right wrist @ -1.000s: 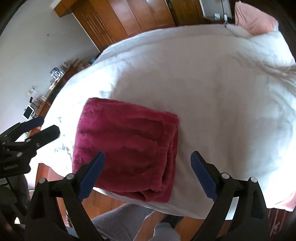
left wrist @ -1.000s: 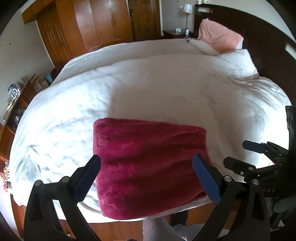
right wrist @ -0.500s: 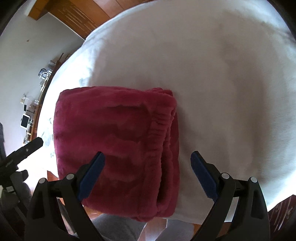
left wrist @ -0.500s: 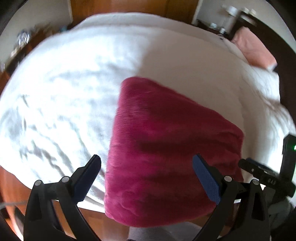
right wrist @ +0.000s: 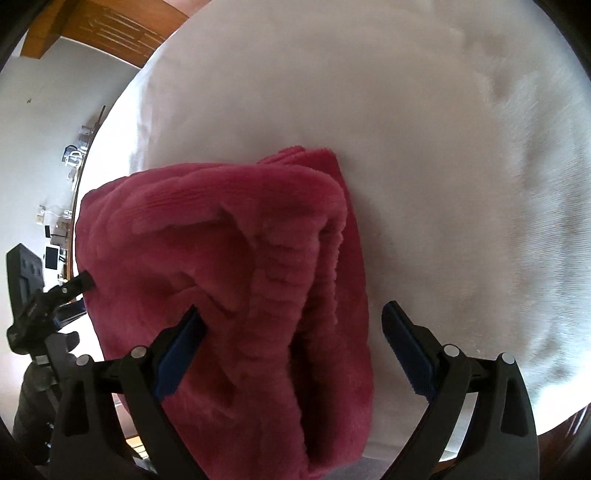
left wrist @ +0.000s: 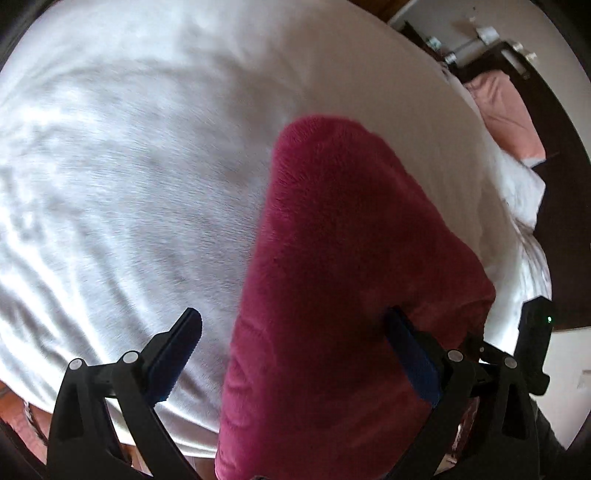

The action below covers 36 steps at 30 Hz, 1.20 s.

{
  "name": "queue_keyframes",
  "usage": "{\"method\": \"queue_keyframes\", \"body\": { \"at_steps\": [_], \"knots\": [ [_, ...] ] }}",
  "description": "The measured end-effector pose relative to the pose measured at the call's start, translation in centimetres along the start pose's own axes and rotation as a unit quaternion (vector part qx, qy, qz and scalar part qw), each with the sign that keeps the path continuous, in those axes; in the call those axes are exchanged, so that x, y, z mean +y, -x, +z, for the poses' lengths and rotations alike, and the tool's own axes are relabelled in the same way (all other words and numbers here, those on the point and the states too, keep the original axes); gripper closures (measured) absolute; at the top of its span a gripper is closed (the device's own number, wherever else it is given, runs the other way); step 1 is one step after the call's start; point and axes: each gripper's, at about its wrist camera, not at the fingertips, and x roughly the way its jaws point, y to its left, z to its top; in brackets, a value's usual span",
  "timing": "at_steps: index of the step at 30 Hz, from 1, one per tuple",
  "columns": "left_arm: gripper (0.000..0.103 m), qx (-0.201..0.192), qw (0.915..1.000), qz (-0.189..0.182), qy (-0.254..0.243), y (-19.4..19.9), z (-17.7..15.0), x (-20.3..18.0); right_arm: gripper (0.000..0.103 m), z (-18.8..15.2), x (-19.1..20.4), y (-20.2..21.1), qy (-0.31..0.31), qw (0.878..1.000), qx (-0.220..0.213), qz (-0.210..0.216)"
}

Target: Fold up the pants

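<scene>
The folded crimson fleece pants (left wrist: 343, 266) lie on the white bed (left wrist: 129, 166) near its front edge. My left gripper (left wrist: 295, 354) is open, low over the pants' left end, with the cloth between its fingers. My right gripper (right wrist: 295, 350) is open over the pants' right end (right wrist: 240, 277), where the ribbed waistband layers (right wrist: 291, 295) stack up. Each gripper also shows at the edge of the other's view: the right one (left wrist: 532, 354), the left one (right wrist: 40, 306).
A pink pillow (left wrist: 506, 114) lies by the dark headboard (left wrist: 565, 158) at the far right. A wooden wardrobe (right wrist: 107, 26) and a cluttered side table (right wrist: 62, 206) stand beyond the bed's left side. The bed's front edge runs just under both grippers.
Both grippers have come down and forward, close over the pants; the bundle now fills the space between the fingers. The jaws stay open. The pants have not moved.
</scene>
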Motion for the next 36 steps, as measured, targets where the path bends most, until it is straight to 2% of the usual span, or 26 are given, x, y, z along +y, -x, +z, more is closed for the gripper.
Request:
{"method": "queue_keyframes", "body": {
  "at_steps": [9,13,18,20,21,23,27,33,36],
  "knots": [
    [0.005,0.057,0.9972,-0.048,0.007,-3.2,2.5,2.8,0.003,0.9,-1.8,-2.7,-0.050,0.997,0.046,0.045],
    [0.005,0.084,0.9932,-0.075,0.032,-4.5,3.2,3.8,0.004,1.5,-2.0,-3.5,-0.057,0.995,0.062,0.058],
    [0.007,0.104,0.9856,-0.121,0.057,-5.1,3.6,4.7,0.027,2.2,-1.4,-3.6,-0.057,0.992,0.074,0.080],
    [0.026,0.108,0.9821,-0.143,0.058,-5.0,4.0,4.1,0.040,2.5,-0.8,-3.2,-0.053,0.992,0.078,0.080],
    [0.027,0.109,0.9816,-0.147,0.054,-4.6,4.2,3.6,0.043,2.5,-0.6,-2.8,-0.049,0.993,0.079,0.077],
    [0.035,0.109,0.9821,-0.147,0.044,-3.9,4.7,3.0,0.050,1.9,0.1,-1.6,-0.045,0.993,0.076,0.077],
    [0.044,0.105,0.9807,-0.163,0.024,-2.1,5.7,2.1,0.053,2.5,1.3,0.3,-0.042,0.994,0.062,0.085],
    [0.045,0.065,0.9811,-0.182,-0.008,1.0,8.6,-0.2,0.053,5.6,3.8,3.7,-0.026,0.995,0.009,0.094],
    [0.045,0.029,0.9815,-0.188,-0.024,2.4,11.9,-1.7,0.053,8.6,5.1,4.9,-0.017,0.995,-0.026,0.094]
  ]
}}
